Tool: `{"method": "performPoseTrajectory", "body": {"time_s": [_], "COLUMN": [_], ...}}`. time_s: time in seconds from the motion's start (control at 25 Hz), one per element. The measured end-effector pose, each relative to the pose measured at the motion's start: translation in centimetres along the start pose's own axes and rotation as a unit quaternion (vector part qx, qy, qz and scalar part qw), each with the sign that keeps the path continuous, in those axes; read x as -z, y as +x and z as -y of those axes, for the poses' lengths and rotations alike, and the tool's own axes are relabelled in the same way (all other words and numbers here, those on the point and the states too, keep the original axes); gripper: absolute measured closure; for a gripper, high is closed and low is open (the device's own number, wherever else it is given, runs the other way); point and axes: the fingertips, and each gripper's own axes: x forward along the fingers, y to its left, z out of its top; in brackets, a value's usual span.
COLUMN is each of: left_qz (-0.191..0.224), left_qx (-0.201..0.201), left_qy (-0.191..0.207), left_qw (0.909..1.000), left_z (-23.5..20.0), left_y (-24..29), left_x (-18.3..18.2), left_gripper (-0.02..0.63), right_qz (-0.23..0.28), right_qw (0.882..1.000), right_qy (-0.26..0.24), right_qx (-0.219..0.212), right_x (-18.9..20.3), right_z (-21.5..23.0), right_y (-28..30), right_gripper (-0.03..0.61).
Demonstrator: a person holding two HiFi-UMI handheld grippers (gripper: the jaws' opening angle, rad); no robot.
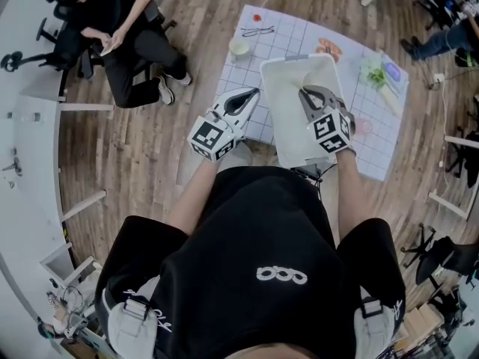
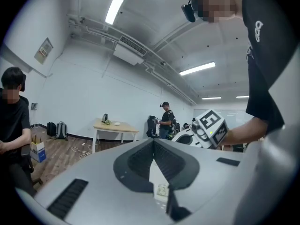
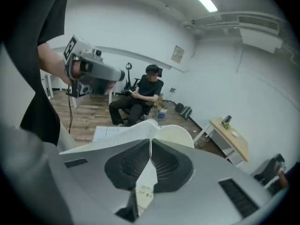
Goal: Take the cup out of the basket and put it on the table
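A person in a black shirt stands at a table covered by a white mat with a blue grid [image 1: 247, 77], holding a grey two-jaw gripper in each hand. A white rectangular plastic basket [image 1: 288, 137] sits on the mat directly in front of the person.

The right gripper [image 1: 305, 93] reaches over the middle of the basket. Its jaws are pressed together, and its own view shows nothing between them. The basket's cream rounded edge [image 3: 178, 132] lies just beyond the tips.

The left gripper [image 1: 251, 96] hangs just beside the basket's left wall, outside it. Its jaws also meet, with nothing between them.

A small pale round cup [image 1: 239, 47] stands upright on the mat just past the basket's far left corner, outside the basket and apart from both grippers.

A bunch of green leaves [image 1: 374, 73] lies on the mat off the basket's far right corner. Well beyond the basket on the left, a seated person in black [image 1: 123, 32] leans forward on an office chair.
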Motion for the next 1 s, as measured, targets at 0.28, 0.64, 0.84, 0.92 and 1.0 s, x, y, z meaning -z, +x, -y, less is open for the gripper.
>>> {"method": "performPoseTrajectory", "body": {"time_s": [0.28, 0.64, 0.84, 0.92, 1.0], "left_qz": [-0.007, -0.02, -0.026, -0.028, -0.031], "left_qx": [0.05, 0.104, 0.148, 0.169, 0.189], "left_qy": [0.014, 0.019, 0.022, 0.023, 0.024], "left_qw": [0.9986, 0.9942, 0.9884, 0.9849, 0.9812], "left_z": [2.7, 6.0, 9.5, 11.2, 12.9], "left_y": [3.5, 7.1, 10.0, 11.4, 12.7], "left_x": [-0.5, -0.2, 0.3, 0.6, 0.8], "left_gripper": [0.607, 0.607, 0.607, 0.607, 0.607], "right_qz": [0.078, 0.058, 0.032, 0.018, 0.001], "right_qw": [0.993, 0.986, 0.977, 0.971, 0.964], "right_qy": [0.052, 0.081, 0.113, 0.129, 0.145], "right_qx": [0.078, 0.133, 0.18, 0.203, 0.224], "right_x": [-2.7, 0.7, 5.1, 7.4, 9.8], "right_z": [1.6, 3.4, 4.7, 5.2, 5.5], "right_y": [-8.5, -12.5, -16.4, -18.4, -20.5], "right_gripper": [0.545, 0.545, 0.545, 0.545, 0.545]}}
